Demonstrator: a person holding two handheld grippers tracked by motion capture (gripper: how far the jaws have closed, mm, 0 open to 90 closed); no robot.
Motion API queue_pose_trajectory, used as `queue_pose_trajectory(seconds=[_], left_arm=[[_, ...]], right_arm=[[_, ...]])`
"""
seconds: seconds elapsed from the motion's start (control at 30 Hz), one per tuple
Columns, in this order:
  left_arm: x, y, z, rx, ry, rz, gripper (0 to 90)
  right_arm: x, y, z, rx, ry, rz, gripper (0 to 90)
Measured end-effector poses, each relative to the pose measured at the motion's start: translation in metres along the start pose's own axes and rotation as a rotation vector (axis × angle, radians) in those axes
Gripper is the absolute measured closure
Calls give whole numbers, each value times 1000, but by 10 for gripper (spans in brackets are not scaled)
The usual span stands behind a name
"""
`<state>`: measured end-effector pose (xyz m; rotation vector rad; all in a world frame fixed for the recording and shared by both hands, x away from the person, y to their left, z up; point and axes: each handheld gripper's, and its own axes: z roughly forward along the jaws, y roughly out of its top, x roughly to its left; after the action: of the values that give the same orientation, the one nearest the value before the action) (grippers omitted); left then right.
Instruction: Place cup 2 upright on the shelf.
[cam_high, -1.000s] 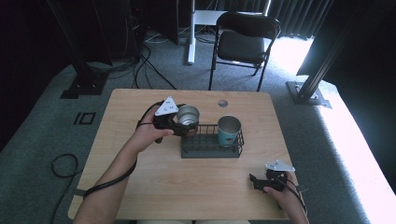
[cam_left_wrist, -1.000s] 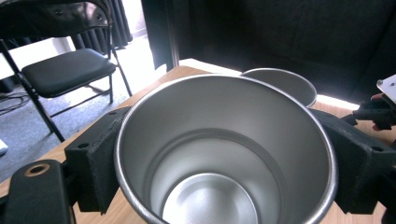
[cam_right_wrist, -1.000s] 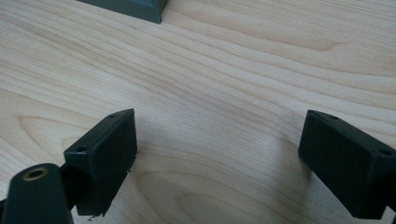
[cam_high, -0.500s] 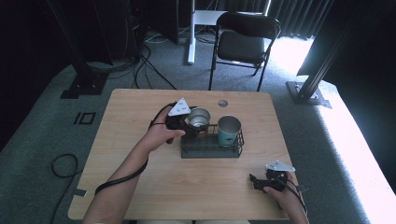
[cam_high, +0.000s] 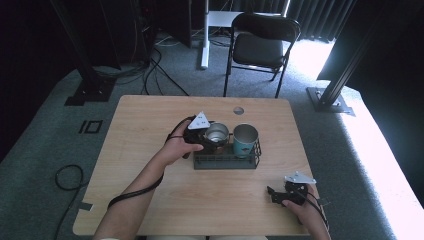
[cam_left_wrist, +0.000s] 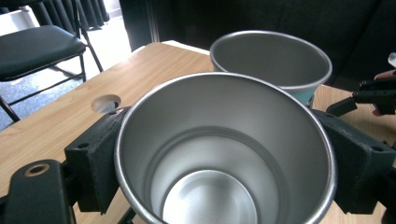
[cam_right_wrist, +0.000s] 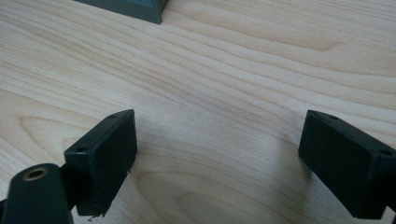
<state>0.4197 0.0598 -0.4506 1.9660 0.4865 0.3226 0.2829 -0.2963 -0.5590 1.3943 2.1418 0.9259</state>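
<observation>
Rack (cam_high: 226, 162) mid-table (cam_high: 150, 125), two cups in it, one cup (cam_high: 216, 134) left of other cup (cam_high: 245, 139), chair (cam_high: 264, 45) behind table

no readable text, labels or numbers anywhere

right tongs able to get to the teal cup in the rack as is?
Probably yes. The right tongs sit open and empty on bare table, nothing between them and the rack. The teal cup stands at the rack's right end; the left tongs hold the steel cup beside it.
</observation>
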Motion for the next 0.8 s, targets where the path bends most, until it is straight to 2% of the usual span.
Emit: queue_pose_trajectory(seconds=[0.27, 0.7, 0.8], left_arm=[[-3, -9, 8, 18, 2, -1, 139], [-3, -20, 16, 48, -18, -13, 139], [-3, -24, 18, 58, -18, -4, 138]], right_arm=[[0, 0, 0, 1, -1, -1, 111], [0, 0, 0, 0, 0, 1, 111], [0, 0, 0, -1, 1, 1, 111]])
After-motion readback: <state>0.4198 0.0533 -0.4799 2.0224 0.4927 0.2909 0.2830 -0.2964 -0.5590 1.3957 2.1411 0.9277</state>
